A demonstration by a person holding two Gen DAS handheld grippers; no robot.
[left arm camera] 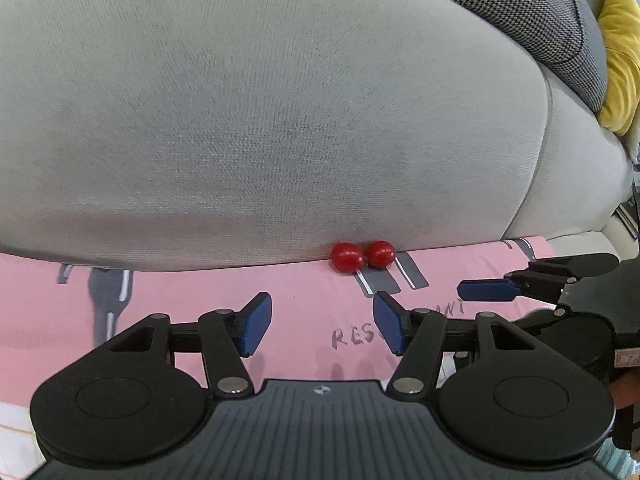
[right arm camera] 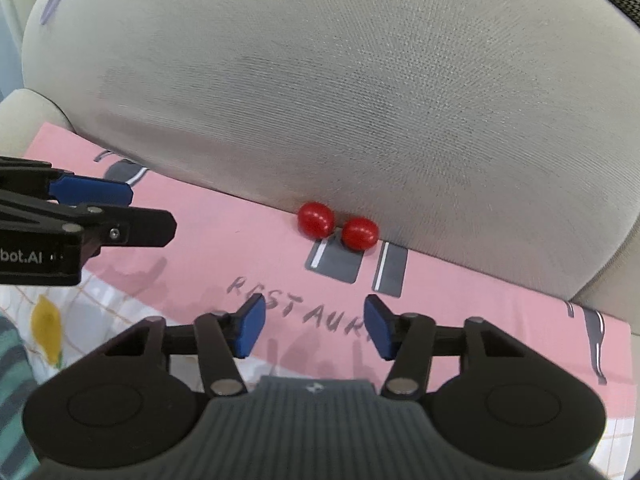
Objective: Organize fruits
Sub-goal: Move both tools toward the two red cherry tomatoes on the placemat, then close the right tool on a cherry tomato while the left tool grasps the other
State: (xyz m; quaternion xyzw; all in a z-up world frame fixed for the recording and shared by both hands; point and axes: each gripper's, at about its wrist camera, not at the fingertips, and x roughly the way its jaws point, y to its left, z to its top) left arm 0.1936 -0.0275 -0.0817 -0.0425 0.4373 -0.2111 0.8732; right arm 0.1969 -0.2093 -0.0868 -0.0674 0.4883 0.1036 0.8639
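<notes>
"RESTAURANT" lettering (right arm camera: pixel 304 312) on the pink cloth (right arm camera: pixel 224 236) partly behind blue pads (right arm camera: pixel 250 330) (both views)

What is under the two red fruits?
The two red fruits lie on a pink printed cloth, touching the grey cushion behind. What lies beneath the cloth is covered.

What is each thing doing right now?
Left gripper: open, empty.
Right gripper: open, empty.
Left tomato: on the pink cloth, against the grey cushion.
Right tomato: beside it, against the cushion.
</notes>
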